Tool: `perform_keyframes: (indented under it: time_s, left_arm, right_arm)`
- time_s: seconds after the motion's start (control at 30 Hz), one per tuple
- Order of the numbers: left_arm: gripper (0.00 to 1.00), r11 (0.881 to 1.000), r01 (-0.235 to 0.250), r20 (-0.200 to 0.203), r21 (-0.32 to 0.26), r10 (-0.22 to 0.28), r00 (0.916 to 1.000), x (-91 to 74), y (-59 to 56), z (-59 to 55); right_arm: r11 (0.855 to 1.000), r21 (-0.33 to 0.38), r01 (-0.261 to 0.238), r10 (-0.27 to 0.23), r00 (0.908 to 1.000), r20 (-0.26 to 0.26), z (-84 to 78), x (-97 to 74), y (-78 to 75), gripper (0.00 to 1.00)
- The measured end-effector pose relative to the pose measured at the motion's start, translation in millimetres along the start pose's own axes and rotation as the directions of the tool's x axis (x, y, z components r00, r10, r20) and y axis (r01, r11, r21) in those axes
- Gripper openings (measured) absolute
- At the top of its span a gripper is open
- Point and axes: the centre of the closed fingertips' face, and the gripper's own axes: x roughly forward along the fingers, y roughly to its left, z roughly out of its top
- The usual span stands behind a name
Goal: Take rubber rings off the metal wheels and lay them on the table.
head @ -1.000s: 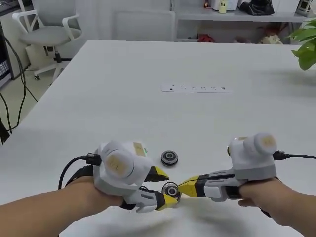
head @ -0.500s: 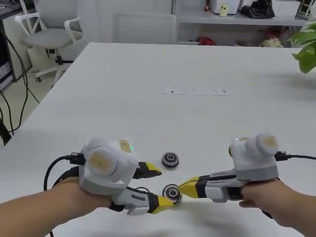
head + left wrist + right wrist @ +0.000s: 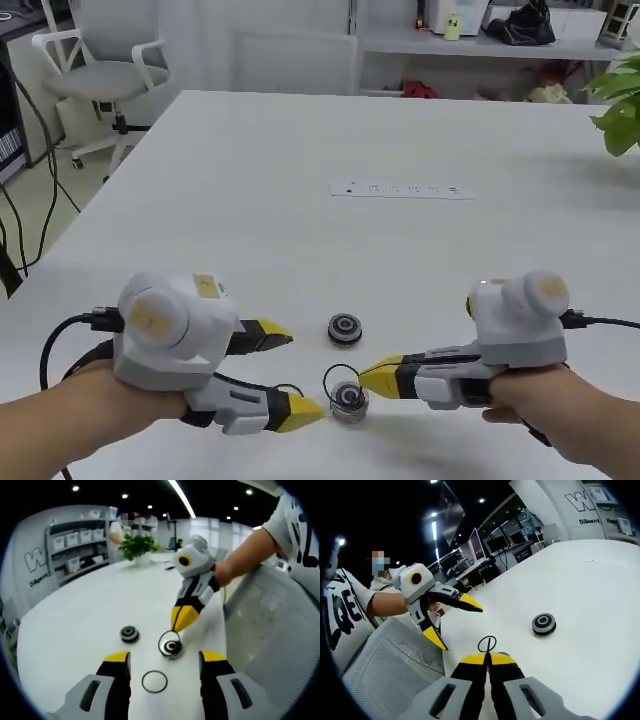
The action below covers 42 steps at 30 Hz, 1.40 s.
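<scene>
Ring (image 3: 487,643) half off wheel (image 3: 348,398). Right gripper (image 3: 488,656) pinches it, jaws pressed together. Left gripper (image 3: 305,372) is spread beside wheel. I brace wheel, then peel upward.

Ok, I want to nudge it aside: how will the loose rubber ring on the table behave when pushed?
Probably floppy: the loose rubber ring is a thin loop, so it may buckle rather than slide. Likely very light, being so slight beside the metal wheel. Lying flat on the table, it should not roll.
</scene>
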Motion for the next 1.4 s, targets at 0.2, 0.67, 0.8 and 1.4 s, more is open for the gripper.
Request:
perform_keyframes:
  time_s: [0.2,0.67,0.8,1.4]
  left_arm:
    - [0.59,1.000,-0.018,0.015,-0.016,0.018,0.9997,-7.2,4.8,-0.7]
    - [0.63,0.996,-0.067,0.027,-0.059,0.069,0.9973,-26.8,18.8,-11.0]
    - [0.64,0.995,-0.079,0.035,-0.063,0.081,0.9961,-30.8,21.4,-10.5]
    - [0.67,0.987,-0.125,0.031,-0.099,0.128,0.9912,-48.8,27.5,-21.4]
  right_arm:
    - [1.000,0.003,0.000,-0.001,1.0000,0.008,2.6,0.0,-0.3,0.00]
    - [0.999,0.005,-0.037,0.036,0.9985,0.040,16.3,10.9,11.5,0.00]
    - [0.999,0.000,-0.051,0.051,0.9976,0.047,21.7,16.8,17.6,0.00]
    - [0.998,0.002,-0.068,0.068,0.9954,0.068,30.6,34.5,23.2,0.00]
